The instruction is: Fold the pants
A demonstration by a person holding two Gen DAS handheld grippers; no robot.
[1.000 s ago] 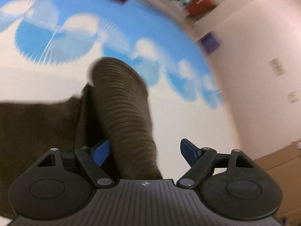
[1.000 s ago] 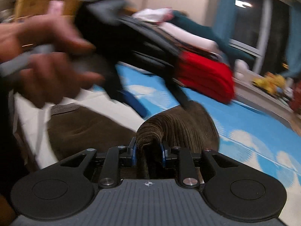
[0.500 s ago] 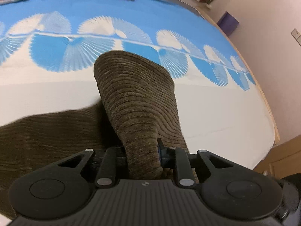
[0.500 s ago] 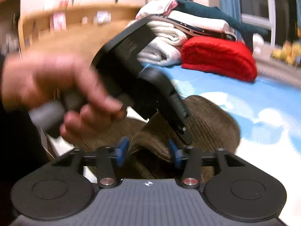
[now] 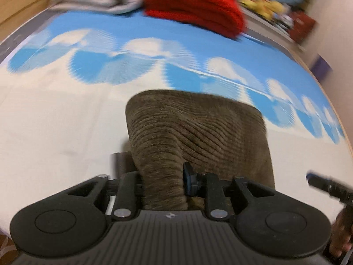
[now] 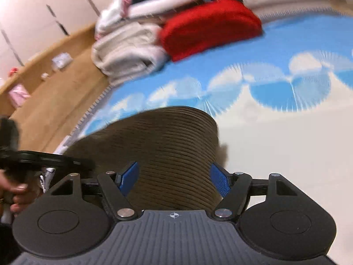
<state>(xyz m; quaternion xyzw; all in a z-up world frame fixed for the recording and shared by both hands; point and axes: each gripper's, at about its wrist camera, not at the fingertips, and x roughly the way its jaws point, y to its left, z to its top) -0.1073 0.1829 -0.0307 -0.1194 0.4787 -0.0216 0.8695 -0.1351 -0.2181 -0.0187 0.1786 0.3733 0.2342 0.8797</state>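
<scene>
Your left gripper (image 5: 163, 185) has its jaws clamped on a bunched edge of the brown ribbed corduroy pants (image 5: 198, 132), and the cloth rises out of that pinch and spreads forward and to your right as a broad lifted panel. Your right gripper (image 6: 174, 180) has its jaws apart, blue pads on either side of a fold of the same pants (image 6: 167, 152); the fabric sits between them, but I cannot tell whether either pad touches it. So the left one is carrying the cloth, and the right one is in place but not gripping.

The pants lie on the white and blue fan-patterned bedspread (image 5: 66, 132), close to its near edge. From both pairs of jaws the fabric runs straight ahead, its ribs lying across the right jaws' line of sight. The long axis seems to run sideways between your two hands, though most of the garment is hidden below the grippers.

Ahead of the lifted panel the bedspread is bare for a good stretch, which looks like enough room to carry a fold forward. Beyond it, a folded red knit garment (image 5: 194, 4) and a stack of white folded towels (image 6: 128, 50) sit at the far side, well apart from the pants. On your left, the wooden bed frame (image 6: 55, 88) runs close beside the cloth, so a sideways swing there is the likelier place to snag.
</scene>
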